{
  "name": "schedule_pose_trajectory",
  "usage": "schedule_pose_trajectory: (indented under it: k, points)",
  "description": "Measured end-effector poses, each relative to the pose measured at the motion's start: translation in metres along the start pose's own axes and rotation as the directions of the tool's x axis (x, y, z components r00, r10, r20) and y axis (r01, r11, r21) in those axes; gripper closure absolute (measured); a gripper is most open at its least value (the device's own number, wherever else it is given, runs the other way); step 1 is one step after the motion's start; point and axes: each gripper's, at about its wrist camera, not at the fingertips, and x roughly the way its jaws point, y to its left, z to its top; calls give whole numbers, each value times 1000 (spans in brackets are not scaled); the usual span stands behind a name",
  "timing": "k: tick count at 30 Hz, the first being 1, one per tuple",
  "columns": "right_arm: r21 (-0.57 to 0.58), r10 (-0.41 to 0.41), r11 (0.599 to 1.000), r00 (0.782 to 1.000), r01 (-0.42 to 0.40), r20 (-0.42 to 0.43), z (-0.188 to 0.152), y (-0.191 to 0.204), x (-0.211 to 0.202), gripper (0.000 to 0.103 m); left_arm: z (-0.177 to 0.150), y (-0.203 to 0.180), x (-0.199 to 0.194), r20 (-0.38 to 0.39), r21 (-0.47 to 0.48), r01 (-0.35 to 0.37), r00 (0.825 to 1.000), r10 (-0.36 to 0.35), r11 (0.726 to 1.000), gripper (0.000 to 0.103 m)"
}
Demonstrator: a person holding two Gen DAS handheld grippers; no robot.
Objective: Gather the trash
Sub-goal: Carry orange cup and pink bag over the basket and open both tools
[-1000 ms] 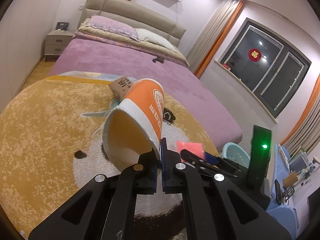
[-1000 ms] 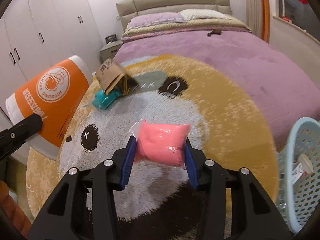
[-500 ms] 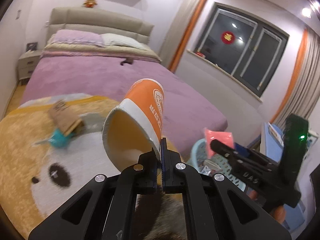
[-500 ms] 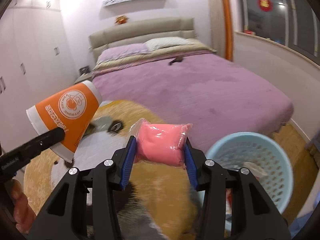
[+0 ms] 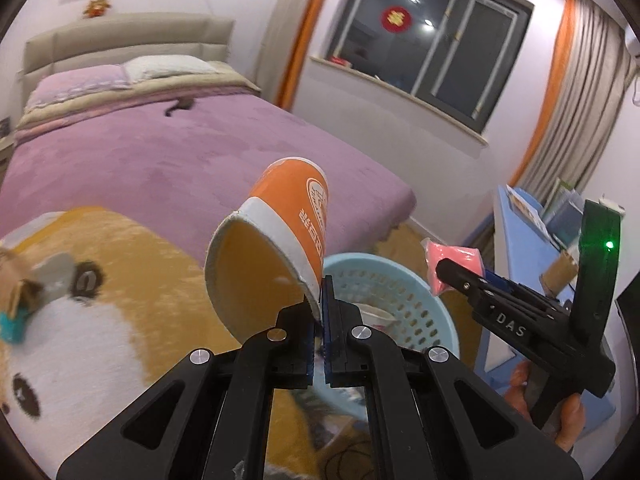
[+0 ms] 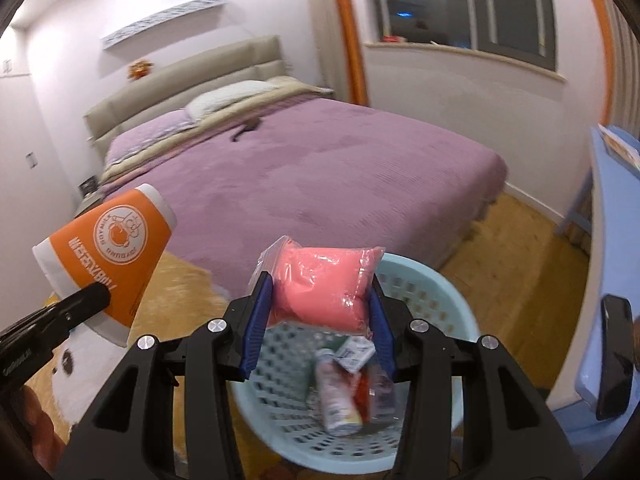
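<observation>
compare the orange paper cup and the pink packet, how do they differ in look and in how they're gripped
The orange paper cup is a stiff printed cone with a white rim; the pink packet is a soft, crinkled plastic pouch. The left gripper pinches only the cup's rim wall, jaws nearly closed; the right gripper spans the packet's full width, jaws wide. The cup hangs tilted, mouth toward the camera. Both are held aloft near the blue basket.
</observation>
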Motion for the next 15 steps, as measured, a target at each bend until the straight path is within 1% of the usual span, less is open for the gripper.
schedule_pose_trajectory:
  k: [5, 8, 9, 10, 11, 12, 13, 14, 15]
  points:
    - [71, -45, 996, 997, 49, -60, -7, -33, 16, 60, -3, -25, 41, -77, 40, 13, 997, -10, 999, 102]
    - [98, -46, 994, 994, 57, -103, -14, -45, 30, 60, -10, -33, 59, -109, 70, -3, 994, 11, 998, 99]
    - [103, -46, 993, 993, 58, -112, -15, -47, 35, 59, -13, -35, 65, -123, 83, 0, 992, 10, 997, 91]
    - [110, -48, 992, 991, 62, -127, -17, -49, 40, 59, -15, -36, 70, -135, 89, 1, 991, 11, 996, 85]
    - [114, -51, 991, 989, 67, -136, -18, -51, 44, 58, -20, -35, 76, -148, 99, -14, 989, 28, 995, 69]
    - [116, -59, 990, 986, 77, -153, -21, -52, 50, 58, -23, -34, 79, -159, 104, -28, 986, 45, 994, 49]
    - [118, -62, 990, 984, 82, -165, -23, -51, 52, 57, -27, -31, 82, -171, 108, -40, 984, 58, 993, 44]
    - [126, -61, 989, 982, 84, -181, -25, -53, 56, 54, -32, -28, 83, -178, 107, -41, 982, 60, 993, 44]
    - [137, -60, 987, 980, 87, -191, -26, -55, 58, 47, -37, -24, 82, -191, 102, -35, 980, 55, 994, 42]
